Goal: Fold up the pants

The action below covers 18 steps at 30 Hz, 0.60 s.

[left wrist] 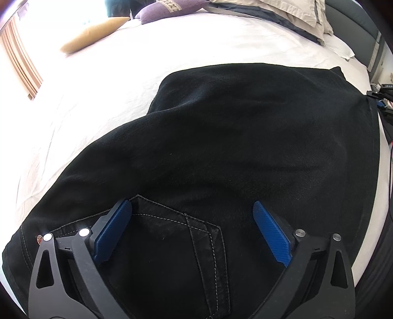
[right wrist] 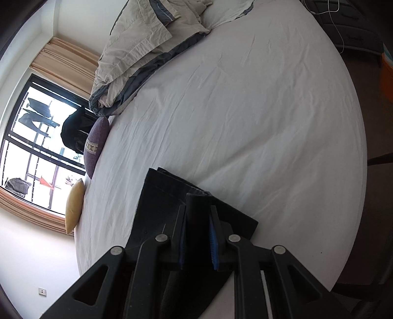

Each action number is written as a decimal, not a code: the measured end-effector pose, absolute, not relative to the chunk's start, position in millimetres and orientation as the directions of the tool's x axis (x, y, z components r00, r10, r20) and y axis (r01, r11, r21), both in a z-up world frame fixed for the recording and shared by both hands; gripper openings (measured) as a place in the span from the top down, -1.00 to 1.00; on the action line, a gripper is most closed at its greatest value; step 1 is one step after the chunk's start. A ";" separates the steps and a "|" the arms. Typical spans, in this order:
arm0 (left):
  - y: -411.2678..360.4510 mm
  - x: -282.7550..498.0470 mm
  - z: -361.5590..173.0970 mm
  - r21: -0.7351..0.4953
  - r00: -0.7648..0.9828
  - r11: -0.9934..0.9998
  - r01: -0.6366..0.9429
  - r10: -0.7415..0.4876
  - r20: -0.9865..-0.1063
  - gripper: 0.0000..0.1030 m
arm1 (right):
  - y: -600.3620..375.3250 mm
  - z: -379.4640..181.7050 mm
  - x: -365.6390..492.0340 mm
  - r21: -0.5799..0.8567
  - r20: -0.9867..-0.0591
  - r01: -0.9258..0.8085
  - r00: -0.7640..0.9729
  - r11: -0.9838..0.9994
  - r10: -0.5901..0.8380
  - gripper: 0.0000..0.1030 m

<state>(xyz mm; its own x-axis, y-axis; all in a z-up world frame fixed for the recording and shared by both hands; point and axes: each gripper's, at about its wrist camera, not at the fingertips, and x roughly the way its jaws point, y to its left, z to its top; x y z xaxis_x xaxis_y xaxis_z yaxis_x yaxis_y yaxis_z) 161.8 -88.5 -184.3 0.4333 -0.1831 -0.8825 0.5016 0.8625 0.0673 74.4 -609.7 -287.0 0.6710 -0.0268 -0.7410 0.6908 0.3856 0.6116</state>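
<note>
Over the bed [left wrist: 98,86], the left wrist view shows the left hand-held gripper [left wrist: 191,211] spread wide above the black pants [left wrist: 233,137], its blue pads [left wrist: 270,230] flanking a stitched back pocket [left wrist: 176,235] and gripping nothing. One mustard cushion [left wrist: 93,34] and one purple cushion [left wrist: 167,9] lie beyond. From the right wrist view, the right hand-held gripper [right wrist: 198,208] is clamped on a bunched pants hem [right wrist: 197,203], over the white sheet beside a rumpled duvet [right wrist: 137,49] and window [right wrist: 32,147].

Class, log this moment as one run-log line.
left gripper: open over pants | right gripper: shut on pants hem | bed
</note>
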 end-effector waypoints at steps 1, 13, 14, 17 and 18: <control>-87.3 163.1 -185.8 0.068 0.435 0.863 0.501 -0.183 -0.882 -0.97 | -613.3 -296.5 71.6 0.603 -0.756 0.707 0.655 0.368 -0.019 0.67; -93.2 164.3 -184.6 0.080 0.439 0.865 0.496 -0.170 -0.882 -0.98 | -600.6 -227.8 38.7 0.532 -0.733 0.716 0.657 0.452 -0.179 -0.14; -93.0 163.5 -184.6 0.080 0.439 0.865 0.495 -0.170 -0.882 -0.98 | -594.5 -225.1 48.3 0.557 -0.714 0.673 0.687 0.487 -0.134 -0.14; -93.3 163.1 -184.0 0.081 0.439 0.866 0.494 -0.169 -0.882 -0.98 | -580.0 -237.0 75.9 0.600 -0.699 0.590 0.715 0.541 -0.004 -0.09; -97.7 164.6 -187.3 0.081 0.439 0.866 0.494 -0.168 -0.882 -0.98 | -577.8 -249.2 84.6 0.591 -0.723 0.591 0.690 0.548 0.035 -0.09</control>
